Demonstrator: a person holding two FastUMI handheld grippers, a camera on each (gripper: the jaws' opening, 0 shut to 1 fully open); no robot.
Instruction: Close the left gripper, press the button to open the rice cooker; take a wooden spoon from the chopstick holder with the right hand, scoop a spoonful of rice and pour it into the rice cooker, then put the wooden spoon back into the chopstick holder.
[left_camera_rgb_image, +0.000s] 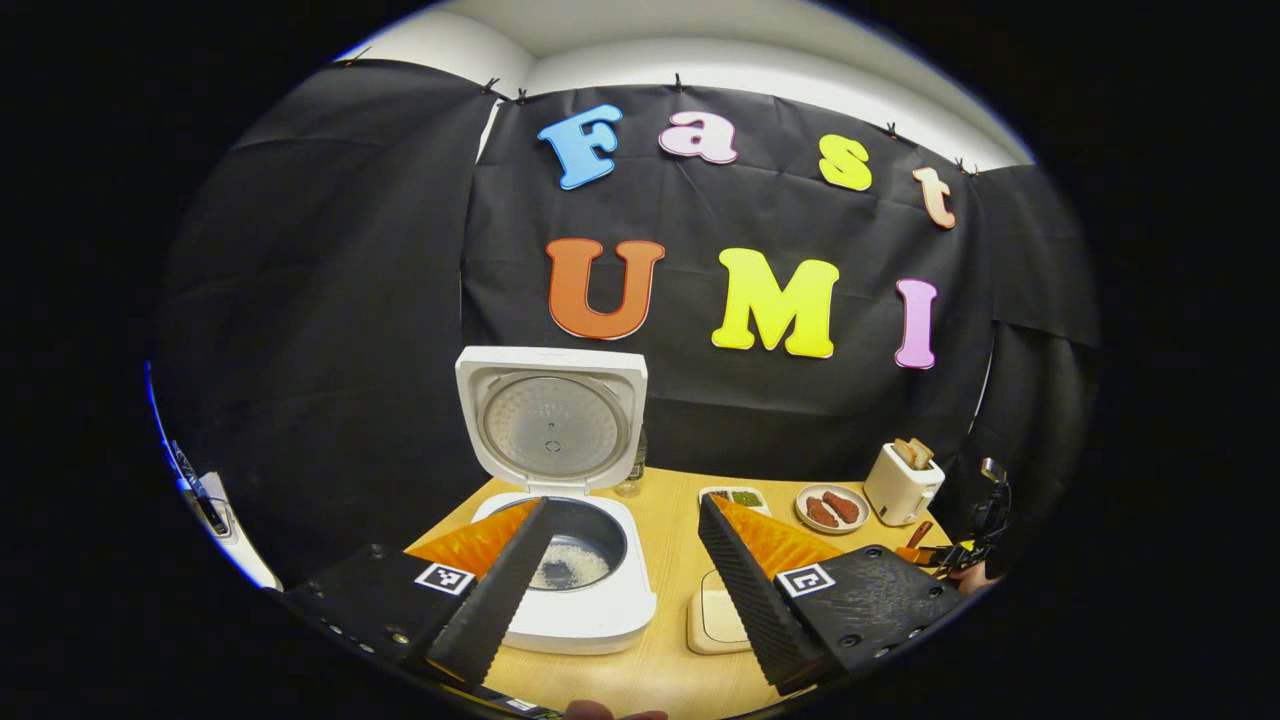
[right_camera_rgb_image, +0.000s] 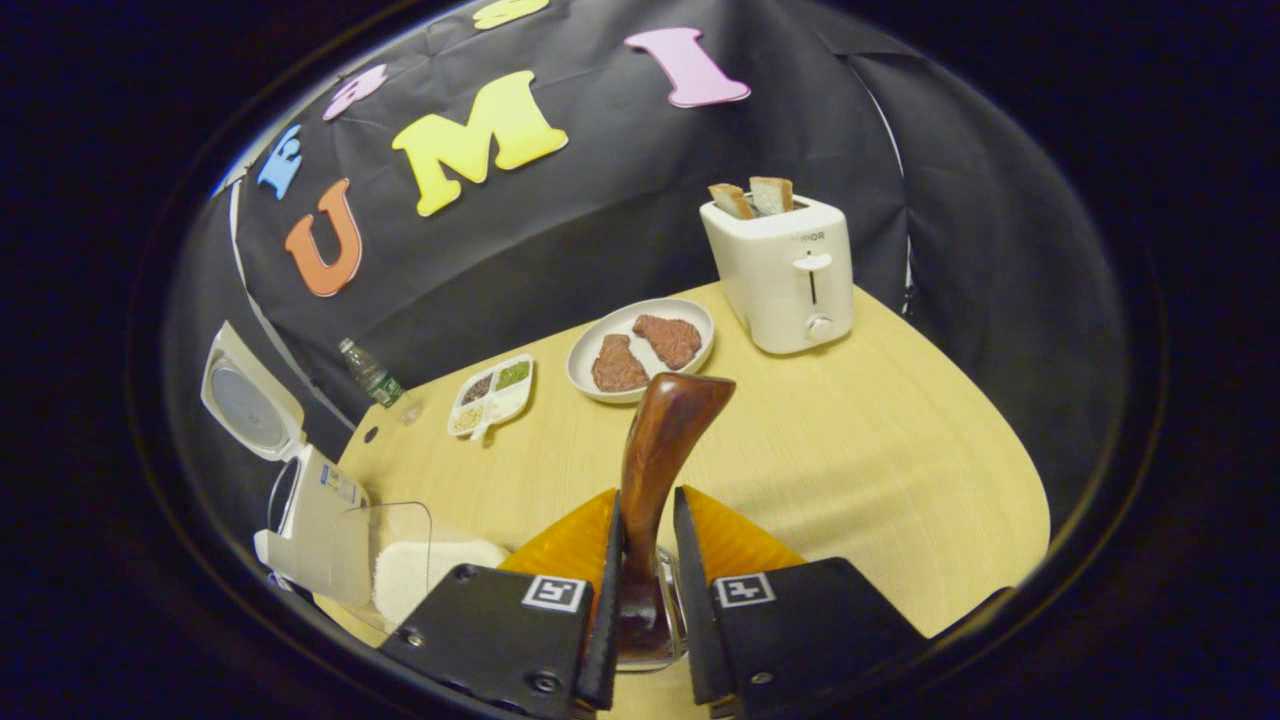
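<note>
Right gripper (right_camera_rgb_image: 648, 535) has its fingers closed in on the spoon (right_camera_rgb_image: 655, 450), handle sticking up between them; the lower end drops into a shiny holder (right_camera_rgb_image: 668, 625) right under the fingers, so the spoon sits in the holder while clamped. Left gripper (left_camera_rgb_image: 625, 560) hangs wide open with nothing in it, just over the near edge of the table (left_camera_rgb_image: 665, 560). Between and behind its fingers is the cooker (left_camera_rgb_image: 560, 575), lid (left_camera_rgb_image: 552, 420) standing straight up, a bit of rice in the dark pot. Right of the cooker there's a square container (left_camera_rgb_image: 715, 620). Further back: a small divided tray (right_camera_rgb_image: 492, 393), a plate (right_camera_rgb_image: 640, 350) with two brown pieces, a toaster (right_camera_rgb_image: 785, 270) with two slices, and a bottle (right_camera_rgb_image: 372, 378) by the wall.
</note>
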